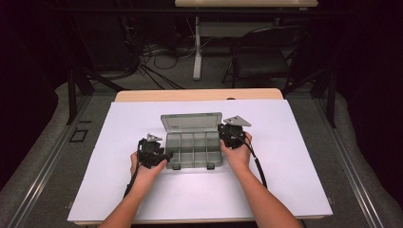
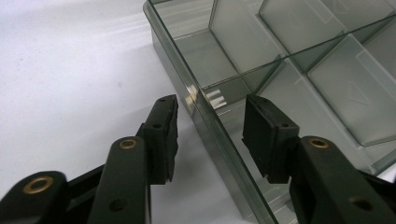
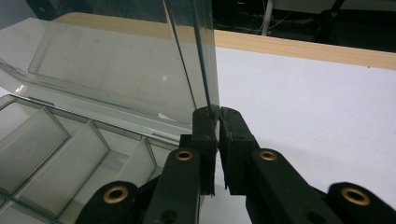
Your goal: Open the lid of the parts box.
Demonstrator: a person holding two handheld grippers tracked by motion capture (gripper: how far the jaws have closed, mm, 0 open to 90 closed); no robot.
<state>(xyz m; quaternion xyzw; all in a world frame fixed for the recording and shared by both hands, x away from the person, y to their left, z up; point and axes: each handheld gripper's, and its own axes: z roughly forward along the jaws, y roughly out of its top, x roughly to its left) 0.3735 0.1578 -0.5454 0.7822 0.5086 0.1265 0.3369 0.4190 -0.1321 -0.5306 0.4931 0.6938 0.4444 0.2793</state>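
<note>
The right tool (image 3: 217, 116) pinched the edge of the clear lid (image 3: 116, 70), which stood up above it. The left tool (image 2: 210, 135) was open, with the box (image 2: 289, 70) wall between its jaws. A crooked squeeze there might slide the box on the surface (image 2: 70, 70).

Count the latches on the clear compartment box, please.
2, both on the front wall of the clear box: one latch near its left corner, the other latch near its right corner. None seems hidden from the high view.
</note>
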